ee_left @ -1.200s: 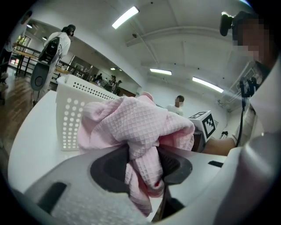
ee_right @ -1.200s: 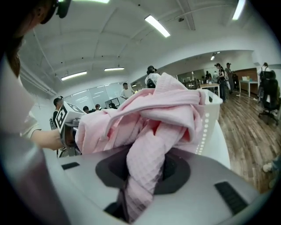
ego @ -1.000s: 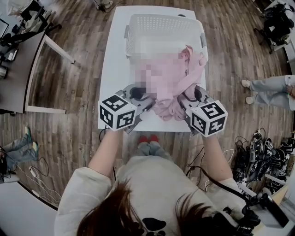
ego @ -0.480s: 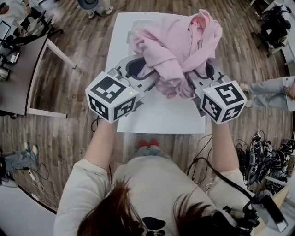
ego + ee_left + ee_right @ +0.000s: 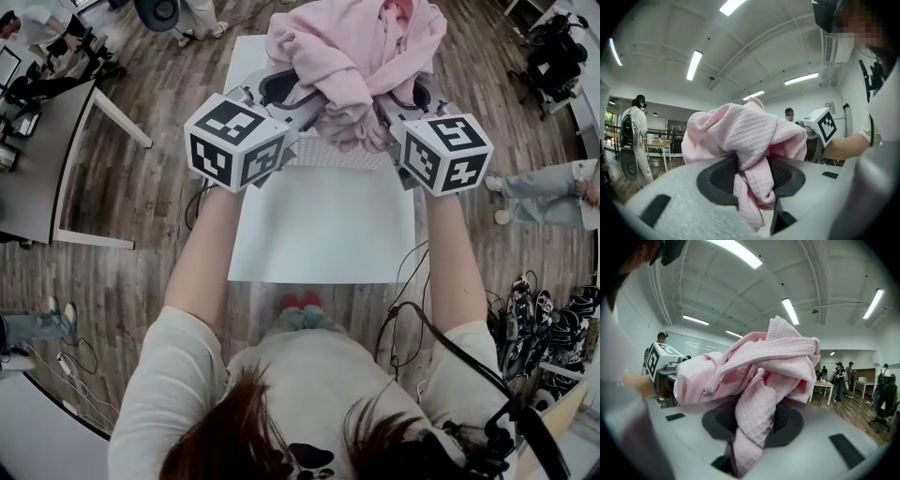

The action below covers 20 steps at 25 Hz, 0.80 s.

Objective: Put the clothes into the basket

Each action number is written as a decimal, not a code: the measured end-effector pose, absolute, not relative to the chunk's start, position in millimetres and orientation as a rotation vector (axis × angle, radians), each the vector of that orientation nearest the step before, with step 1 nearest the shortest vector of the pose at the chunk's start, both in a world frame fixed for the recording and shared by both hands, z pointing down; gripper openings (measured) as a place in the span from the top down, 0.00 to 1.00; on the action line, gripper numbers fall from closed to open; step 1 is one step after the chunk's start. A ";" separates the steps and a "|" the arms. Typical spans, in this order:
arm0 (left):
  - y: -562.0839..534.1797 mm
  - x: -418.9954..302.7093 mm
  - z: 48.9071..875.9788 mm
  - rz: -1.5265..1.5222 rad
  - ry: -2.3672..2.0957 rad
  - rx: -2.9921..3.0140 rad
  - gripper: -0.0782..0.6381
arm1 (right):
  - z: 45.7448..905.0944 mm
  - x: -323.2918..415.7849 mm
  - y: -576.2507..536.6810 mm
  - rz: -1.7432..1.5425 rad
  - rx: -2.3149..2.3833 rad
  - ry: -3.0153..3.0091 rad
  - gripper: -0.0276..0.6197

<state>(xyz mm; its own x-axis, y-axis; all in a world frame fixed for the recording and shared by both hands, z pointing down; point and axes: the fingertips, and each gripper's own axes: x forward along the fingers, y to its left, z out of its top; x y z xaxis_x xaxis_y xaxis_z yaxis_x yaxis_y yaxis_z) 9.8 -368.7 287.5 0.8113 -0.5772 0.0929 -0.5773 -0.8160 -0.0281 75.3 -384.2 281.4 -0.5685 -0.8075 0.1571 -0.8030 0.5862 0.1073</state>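
One asks: Where is the pink garment [image 5: 352, 56], and by what is it kept so high?

The other answers: It is held in the air by both tools, over the white basket [image 5: 323, 155]. Only a piece of the basket's lattice wall is seen under the bundle, at the far end of the white table [image 5: 319, 234]. No part of the cloth is rested on the table.

One asks: How are the jaws set?

The other answers: The left gripper [image 5: 752, 176] is clamped on a thick fold of the waffle cloth. The fold is squeezed between the dark pads, and a tail hangs below them. The right gripper [image 5: 754, 420] is clenched in the same way on another fold.

One asks: Why are two grips used?

The other answers: The bundle is bulky and loose. With one grip at each side it is gathered together, so less cloth is probably left to catch on the rim.

One asks: What is not yet done?

The other answers: The garment is not yet inside. It must be lowered between the walls and then released. A sleeve left over the rim is the likely fault.
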 end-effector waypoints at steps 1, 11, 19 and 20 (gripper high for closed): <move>-376.3 10.9 291.1 0.157 -0.969 2.990 0.64 | 285.1 76.4 -392.0 -0.041 1.357 -2.616 0.78; -447.4 24.2 373.7 0.374 -1.016 2.886 0.64 | 371.5 90.8 -462.4 0.076 1.382 -2.459 0.78; -468.9 30.9 443.9 0.578 -0.868 2.636 0.64 | 442.8 96.7 -482.7 0.288 1.238 -2.278 0.78; -470.2 29.9 448.9 0.585 -0.862 2.605 0.64 | 448.4 97.6 -484.0 0.317 1.228 -2.259 0.78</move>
<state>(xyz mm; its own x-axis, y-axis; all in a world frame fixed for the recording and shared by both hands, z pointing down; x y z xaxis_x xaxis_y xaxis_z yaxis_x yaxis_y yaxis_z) 29.9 -470.2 448.9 0.7318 -0.4858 0.4780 -0.6235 -0.7604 0.1817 97.6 -484.0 448.4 -0.4362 -0.7013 0.5638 -0.8294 0.5563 0.0503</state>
